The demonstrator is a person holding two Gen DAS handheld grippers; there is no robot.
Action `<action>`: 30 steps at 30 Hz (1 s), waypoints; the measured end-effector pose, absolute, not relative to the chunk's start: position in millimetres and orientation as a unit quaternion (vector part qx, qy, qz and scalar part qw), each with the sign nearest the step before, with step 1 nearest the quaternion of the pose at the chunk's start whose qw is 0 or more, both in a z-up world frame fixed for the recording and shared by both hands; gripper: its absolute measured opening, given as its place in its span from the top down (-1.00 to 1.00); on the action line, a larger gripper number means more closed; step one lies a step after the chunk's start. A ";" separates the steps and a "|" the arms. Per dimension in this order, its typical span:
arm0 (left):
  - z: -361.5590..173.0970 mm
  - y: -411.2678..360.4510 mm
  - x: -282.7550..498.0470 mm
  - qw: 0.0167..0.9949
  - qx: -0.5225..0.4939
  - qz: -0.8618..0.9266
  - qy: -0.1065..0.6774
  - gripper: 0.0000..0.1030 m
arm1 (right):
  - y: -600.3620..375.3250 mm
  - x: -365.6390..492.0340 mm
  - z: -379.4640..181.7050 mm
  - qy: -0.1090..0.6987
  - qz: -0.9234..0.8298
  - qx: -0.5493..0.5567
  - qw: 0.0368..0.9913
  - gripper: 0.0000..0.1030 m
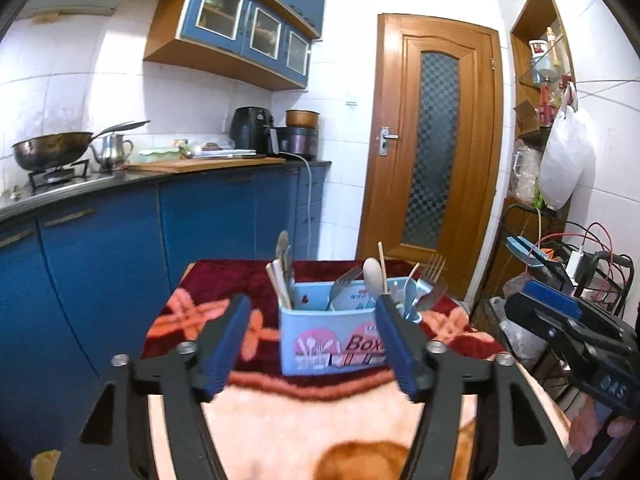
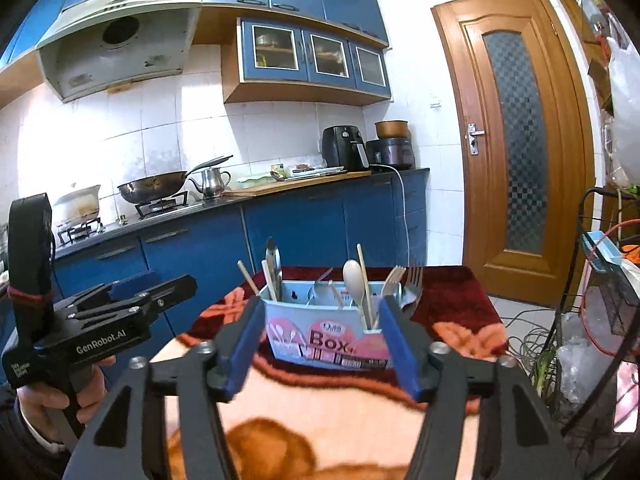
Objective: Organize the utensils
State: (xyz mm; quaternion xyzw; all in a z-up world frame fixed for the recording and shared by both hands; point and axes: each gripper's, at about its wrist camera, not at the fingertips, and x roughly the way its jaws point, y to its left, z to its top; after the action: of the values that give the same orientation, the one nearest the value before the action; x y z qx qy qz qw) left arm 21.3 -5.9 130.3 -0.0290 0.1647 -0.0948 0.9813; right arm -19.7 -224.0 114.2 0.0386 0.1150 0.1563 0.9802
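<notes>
one light-blue utensil box (image 1: pixel 334 334) stands on the red-and-orange blanket (image 1: pixel 320 408) covering the table, divided into compartments. counted in the right wrist view: two metal forks (image 2: pixel 412 284) at the right end, one pale spoon (image 2: pixel 354 280) and one upright chopstick (image 2: pixel 364 276) just left of them, one metal utensil (image 2: pixel 272 258) with pale sticks (image 2: pixel 268 280) in the left compartment. more handles sit in the middle; exact number cannot be told.

left gripper (image 1: pixel 310 346) is held level before the box, blue pads (image 1: pixel 224 348) spread wide, gripping nothing. right gripper (image 2: pixel 320 346) likewise faces the box, pads parted wide, nothing between them. each tool appears in the other's view, held to the side, clear of the box.

behind: blue cabinets (image 1: pixel 100 248), a counter with one wok (image 2: pixel 154 188), one kettle (image 2: pixel 212 182), one cutting board (image 2: pixel 296 184), one air fryer (image 2: pixel 344 148), one rice cooker (image 2: pixel 392 152). a wooden door (image 1: pixel 430 148) stands at right. a wire rack (image 2: pixel 600 280) with cables crowds the table's right side.
</notes>
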 end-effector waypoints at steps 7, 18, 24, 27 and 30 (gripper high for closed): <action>107.1 -5.3 -10.5 0.987 -0.017 -0.061 0.151 -0.54 | -225.1 -43.5 80.4 0.097 0.146 0.038 0.984 -0.87; 47.5 -4.2 -10.9 0.987 -0.016 -0.030 0.157 -0.56 | -222.1 -39.4 16.7 0.098 0.107 0.014 0.989 -0.99; 23.9 -10.0 -0.9 0.984 -0.006 -0.024 0.179 -0.56 | -228.5 -34.7 -1.7 0.093 0.079 0.022 0.992 -1.00; 18.1 -13.3 -0.7 0.983 0.003 -0.021 0.180 -0.56 | -234.1 -33.7 -3.7 0.090 0.075 0.039 0.992 -1.00; 13.7 -15.5 -0.2 0.982 0.005 -0.021 0.186 -0.56 | -236.8 -33.4 -6.3 0.091 0.081 0.050 0.991 -1.00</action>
State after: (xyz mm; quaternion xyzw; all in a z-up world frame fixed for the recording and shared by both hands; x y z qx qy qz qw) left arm -0.2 -15.5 13.7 0.0046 0.1856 -0.0212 0.9824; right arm -33.4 -236.8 -6.3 0.0501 0.0912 0.0812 0.9913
